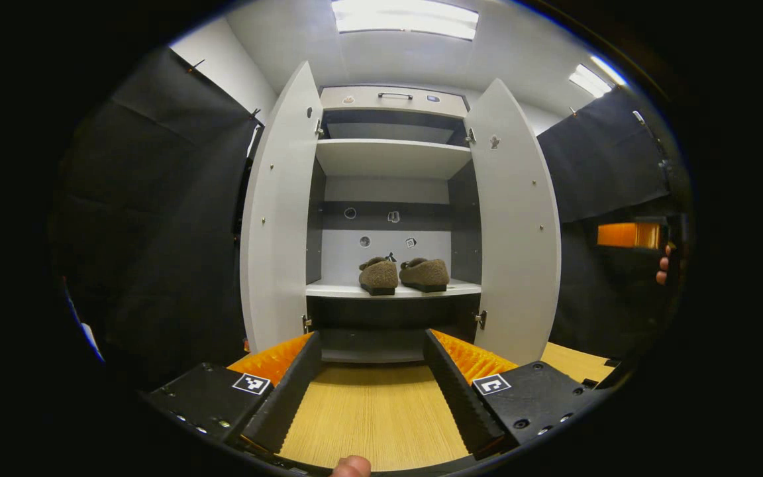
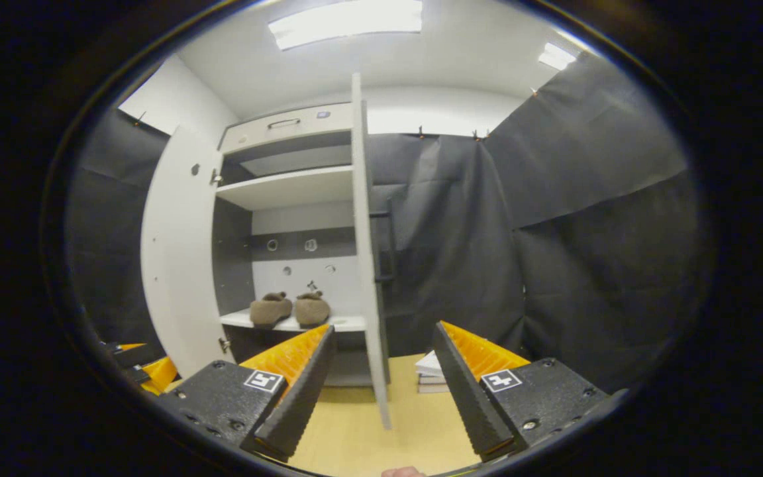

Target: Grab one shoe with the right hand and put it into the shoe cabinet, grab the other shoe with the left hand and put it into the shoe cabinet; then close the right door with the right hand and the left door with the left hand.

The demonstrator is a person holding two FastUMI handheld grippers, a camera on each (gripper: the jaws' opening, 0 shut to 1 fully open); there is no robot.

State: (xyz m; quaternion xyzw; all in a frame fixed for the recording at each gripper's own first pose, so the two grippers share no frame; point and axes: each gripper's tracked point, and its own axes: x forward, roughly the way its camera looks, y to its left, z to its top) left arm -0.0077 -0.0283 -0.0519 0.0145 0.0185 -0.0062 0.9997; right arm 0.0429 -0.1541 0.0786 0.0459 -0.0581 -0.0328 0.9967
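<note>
- Shoes: both slippers, left one [image 1: 379, 275] and right one [image 1: 425, 273], side by side on the lower shelf [image 1: 328, 289] straight ahead of the left gripper [image 1: 373, 387], toes turned inward; placing looks done, doors remaining.
- Left gripper: spread wide and empty above the wooden floor [image 1: 368, 417], centred between the two doors, probably pulled back to clear their swing.
- Right gripper [image 2: 383, 381]: gaping, nothing held, lined up edge-on with the right door [image 2: 363, 265], door edge rising between the fingers, likely staged for the push shut.
- Left door [image 1: 279, 218]: swung fully outward, ahead and left of the left gripper.
- Shoe cabinet [image 1: 391, 99]: upper shelf bare, farthest back.
</note>
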